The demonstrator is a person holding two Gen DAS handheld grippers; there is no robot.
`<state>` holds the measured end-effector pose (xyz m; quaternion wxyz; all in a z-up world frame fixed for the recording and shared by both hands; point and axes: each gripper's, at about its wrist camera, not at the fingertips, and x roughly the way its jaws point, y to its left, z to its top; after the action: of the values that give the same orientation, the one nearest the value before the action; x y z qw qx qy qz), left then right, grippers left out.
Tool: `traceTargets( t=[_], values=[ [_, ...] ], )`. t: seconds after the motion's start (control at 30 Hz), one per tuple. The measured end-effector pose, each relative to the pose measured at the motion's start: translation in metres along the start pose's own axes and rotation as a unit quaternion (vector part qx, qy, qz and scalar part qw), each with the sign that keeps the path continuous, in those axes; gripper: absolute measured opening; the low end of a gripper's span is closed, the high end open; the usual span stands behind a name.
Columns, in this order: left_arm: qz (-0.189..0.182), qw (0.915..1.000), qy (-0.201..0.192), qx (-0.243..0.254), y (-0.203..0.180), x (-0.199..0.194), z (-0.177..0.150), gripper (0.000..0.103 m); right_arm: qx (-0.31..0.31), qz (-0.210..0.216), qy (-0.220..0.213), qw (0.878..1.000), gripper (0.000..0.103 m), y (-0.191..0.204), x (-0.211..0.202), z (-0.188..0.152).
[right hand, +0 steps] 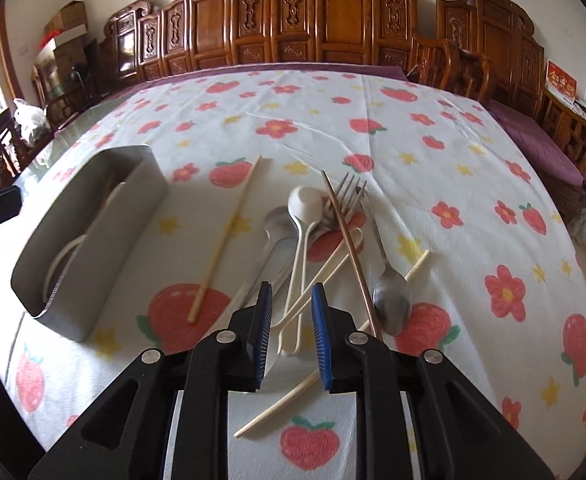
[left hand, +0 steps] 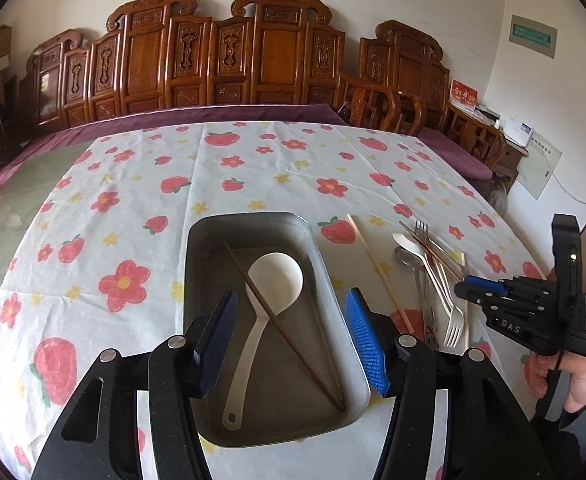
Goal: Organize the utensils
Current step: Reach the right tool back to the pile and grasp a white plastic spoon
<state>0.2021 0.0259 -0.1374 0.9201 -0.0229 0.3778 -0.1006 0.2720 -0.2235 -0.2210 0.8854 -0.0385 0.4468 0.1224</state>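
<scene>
Utensils [right hand: 325, 240] lie heaped: white plastic, steel, one brown chopstick [right hand: 351, 256].

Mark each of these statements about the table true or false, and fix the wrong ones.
1. A white ladle lies in the metal tray. True.
2. The left claw is shut on a chopstick. False: its jaws stand open above the tray, holding nothing.
3. A dark chopstick lies across the ladle in the tray. True.
4. All utensils are already in the tray. False: a pile with a metal fork, a metal spoon and a white spoon lies on the cloth beside it.
5. The right claw grips the fork. False: its jaws are apart above the pile, holding nothing.
</scene>
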Motion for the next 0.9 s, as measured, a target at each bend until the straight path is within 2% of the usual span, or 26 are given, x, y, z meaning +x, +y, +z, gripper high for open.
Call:
traceTargets(
  t=[0.37, 0.9],
  values=[
    [-0.011, 0.9997, 0.002, 0.021, -0.019, 0.003, -0.004, 0.054, -0.007, -0.009, 0.022, 1.000, 0.022, -0.004, 0.037, 0.023],
    [-0.013, 0.9993, 0.002, 0.036, -0.034, 0.003, -0.007, 0.054, -0.027, -0.015, 0.054, 0.998, 0.020, 0.005, 0.053, 0.039]
  ],
)
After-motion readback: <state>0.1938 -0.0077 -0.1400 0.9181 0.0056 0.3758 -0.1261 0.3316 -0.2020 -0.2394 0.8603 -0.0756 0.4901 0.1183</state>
